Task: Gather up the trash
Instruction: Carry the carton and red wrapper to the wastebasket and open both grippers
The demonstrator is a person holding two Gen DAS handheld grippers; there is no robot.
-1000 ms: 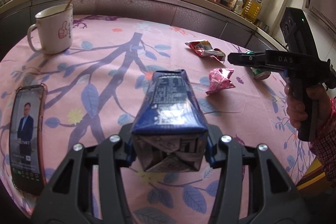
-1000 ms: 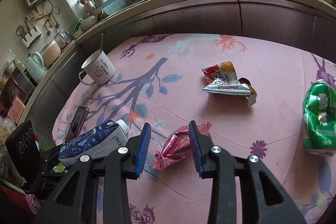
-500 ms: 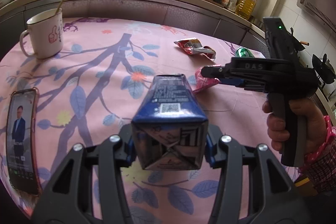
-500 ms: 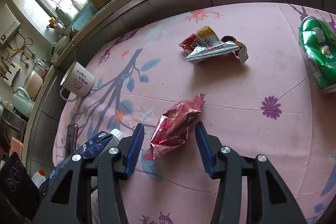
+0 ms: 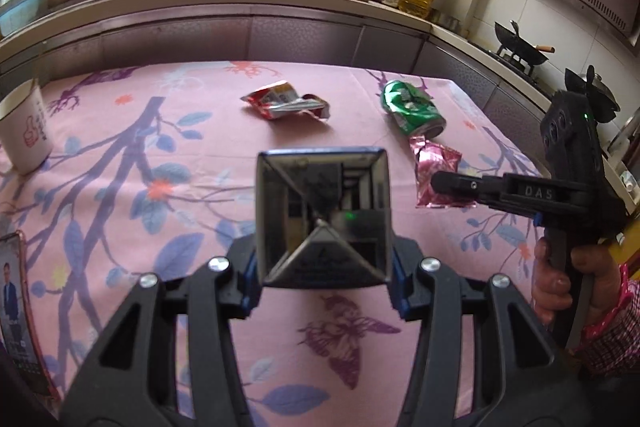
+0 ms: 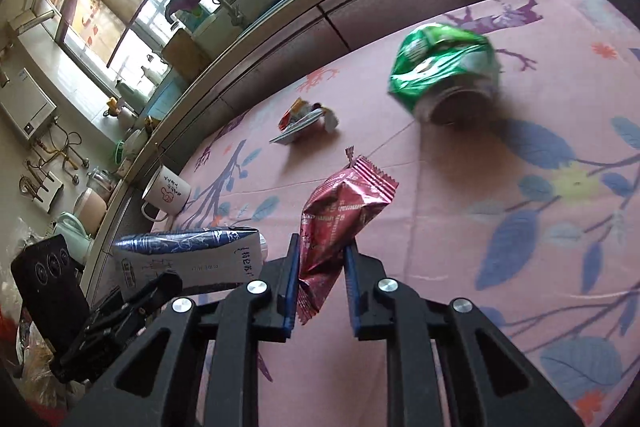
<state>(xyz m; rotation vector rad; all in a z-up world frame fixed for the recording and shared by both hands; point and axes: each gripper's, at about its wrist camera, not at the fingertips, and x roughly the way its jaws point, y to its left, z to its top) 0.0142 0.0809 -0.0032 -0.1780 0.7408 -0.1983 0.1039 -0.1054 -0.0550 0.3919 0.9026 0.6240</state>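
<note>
Our left gripper (image 5: 322, 281) clamps the milk carton (image 5: 322, 219); our right gripper's (image 6: 322, 279) jaws are closing on the red wrapper (image 6: 340, 215).

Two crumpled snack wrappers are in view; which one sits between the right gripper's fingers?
The dark red wrapper, between the closing jaws of the right gripper. The other, a red and silver wrapper, lies untouched on the pink tablecloth farther back.

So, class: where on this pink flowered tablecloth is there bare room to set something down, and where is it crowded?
Free: the wide stretch of pink flowered tablecloth between the white thumbs-up mug and the torn red-and-silver snack wrapper. Crowded: the right side, where the crushed green can, the crinkled red foil wrapper and the right tongs sit close together.
</note>
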